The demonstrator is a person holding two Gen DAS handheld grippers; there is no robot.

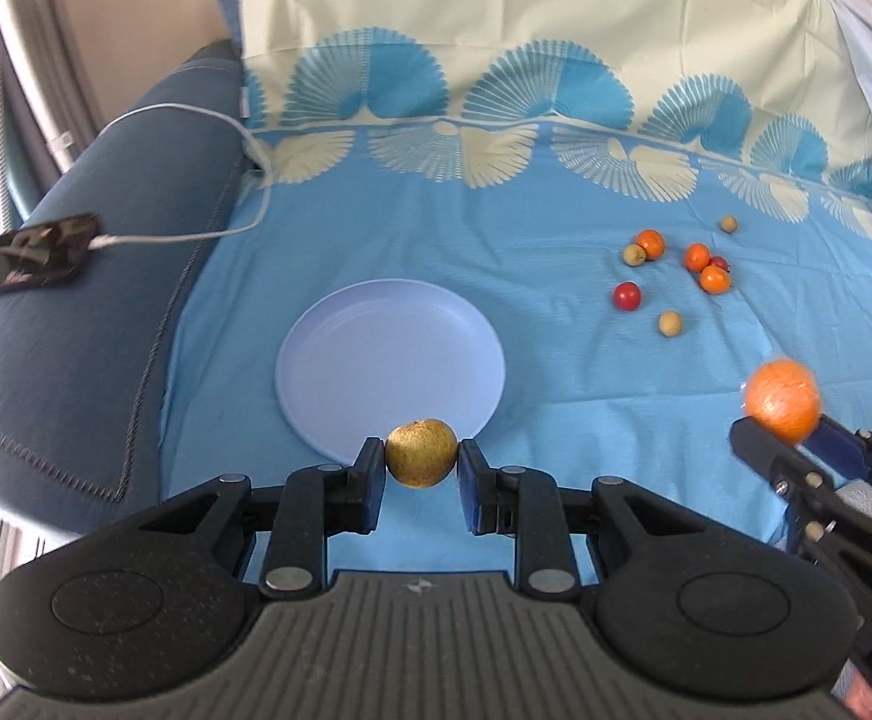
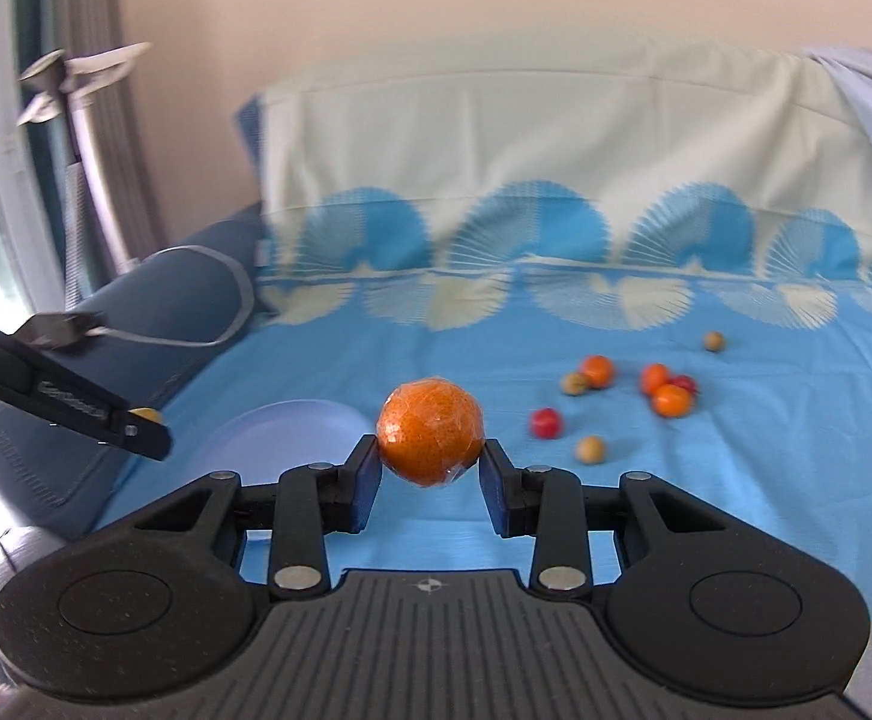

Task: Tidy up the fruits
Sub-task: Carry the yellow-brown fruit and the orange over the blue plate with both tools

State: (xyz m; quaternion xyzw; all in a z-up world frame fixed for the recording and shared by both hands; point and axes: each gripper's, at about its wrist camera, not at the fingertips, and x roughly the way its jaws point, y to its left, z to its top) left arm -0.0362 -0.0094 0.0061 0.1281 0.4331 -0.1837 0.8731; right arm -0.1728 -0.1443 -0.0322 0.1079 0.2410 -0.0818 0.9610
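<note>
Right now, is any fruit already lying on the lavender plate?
No: in the left wrist view the plate is bare, and the yellow-green fruit sits clamped in the left gripper.

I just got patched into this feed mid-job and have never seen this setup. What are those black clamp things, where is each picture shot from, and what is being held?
There is no robot: a person holds a two-finger clamp in each hand, and each clamp carries a wide-angle camera looking forward along its fingers.

In the left camera's picture, the left gripper is shut on a yellow-green fruit above the near rim of a pale blue plate. The right gripper shows at that picture's right edge.

In the right camera's picture, the right gripper is shut on a large orange that looks plastic-wrapped.

Both hover over a blue patterned cloth. Small orange, red and tan loose fruits lie scattered on it. A phone on a cable rests on the dark blue cushion to the left.
</note>
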